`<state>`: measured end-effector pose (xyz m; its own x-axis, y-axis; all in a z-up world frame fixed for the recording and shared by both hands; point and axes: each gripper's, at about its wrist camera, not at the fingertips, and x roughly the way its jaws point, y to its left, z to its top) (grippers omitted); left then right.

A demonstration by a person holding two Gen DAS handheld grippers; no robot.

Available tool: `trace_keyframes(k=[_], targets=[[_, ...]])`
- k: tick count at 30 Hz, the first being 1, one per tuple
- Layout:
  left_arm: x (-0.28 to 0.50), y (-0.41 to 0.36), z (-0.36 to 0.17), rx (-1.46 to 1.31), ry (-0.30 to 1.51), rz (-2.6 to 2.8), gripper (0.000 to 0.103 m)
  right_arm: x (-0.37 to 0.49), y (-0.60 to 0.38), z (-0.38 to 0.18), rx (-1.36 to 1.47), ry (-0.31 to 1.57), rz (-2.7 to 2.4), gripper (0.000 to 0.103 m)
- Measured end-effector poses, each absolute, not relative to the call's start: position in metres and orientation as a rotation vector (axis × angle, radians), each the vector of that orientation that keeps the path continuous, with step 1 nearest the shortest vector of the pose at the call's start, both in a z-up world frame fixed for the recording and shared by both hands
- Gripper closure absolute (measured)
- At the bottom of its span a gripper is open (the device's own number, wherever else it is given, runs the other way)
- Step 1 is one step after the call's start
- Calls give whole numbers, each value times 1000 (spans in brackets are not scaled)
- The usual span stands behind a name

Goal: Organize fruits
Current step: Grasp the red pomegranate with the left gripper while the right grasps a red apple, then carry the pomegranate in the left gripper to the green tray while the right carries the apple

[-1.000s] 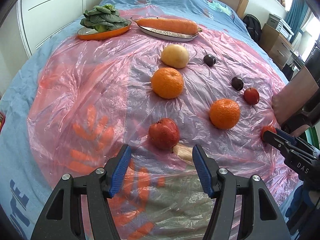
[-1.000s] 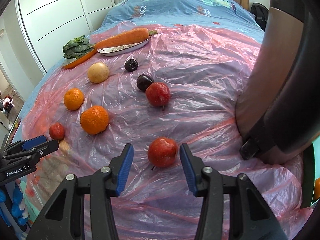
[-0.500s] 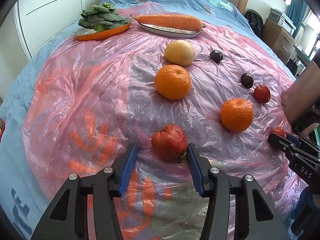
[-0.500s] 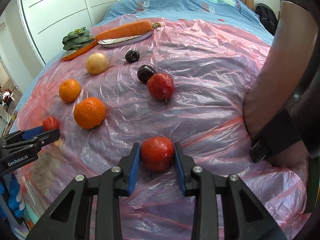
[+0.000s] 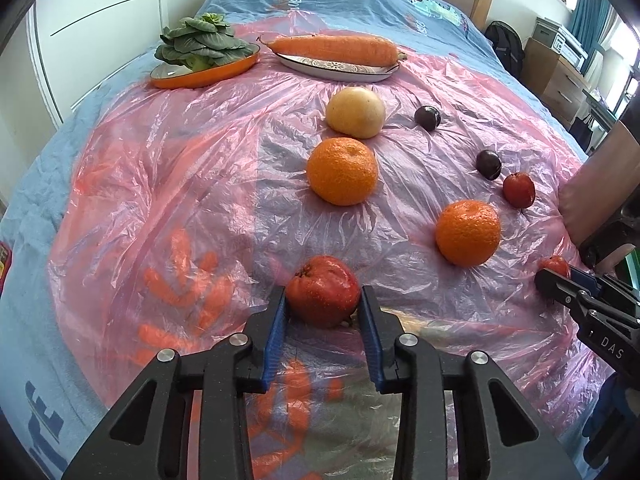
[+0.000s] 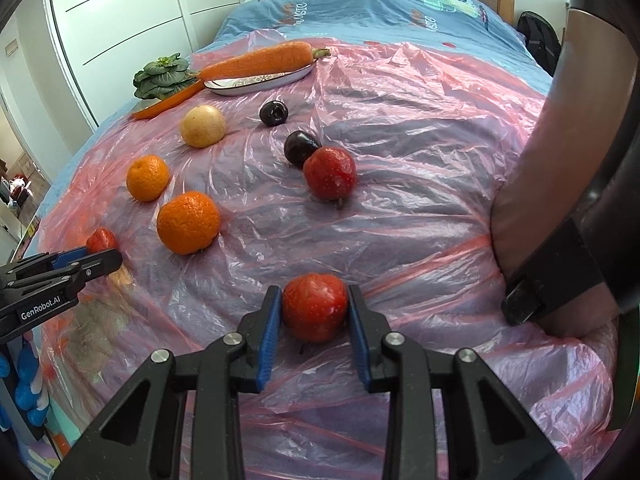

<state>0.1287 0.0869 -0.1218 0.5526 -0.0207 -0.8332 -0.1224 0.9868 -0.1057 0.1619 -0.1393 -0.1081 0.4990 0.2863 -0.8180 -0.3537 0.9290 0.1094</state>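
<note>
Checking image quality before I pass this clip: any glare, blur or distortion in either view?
Left wrist view: sharp, strong fisheye bending, dark corners, window blown out, glare on the plastic sheet. Right wrist view: equally sharp and bent; sheen on the sheet; a dark sleeve blocks the right edge.

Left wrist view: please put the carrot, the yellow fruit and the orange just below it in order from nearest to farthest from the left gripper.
From the left gripper:
1. Orange, straight ahead, mid-sheet.
2. Yellow fruit, just beyond that orange.
3. Carrot, on the white dish at the far end.
</note>
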Motion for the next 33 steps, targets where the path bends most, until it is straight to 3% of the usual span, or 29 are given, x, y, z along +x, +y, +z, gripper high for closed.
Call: trace_keyframes(k=[19,33], targets=[[107,81,-88,-149,947,56,73,127,-142,-67,-42,929,463,59],[77,13,-63,-116,961,-100,73,81,-212,-47,0,922,384,59]])
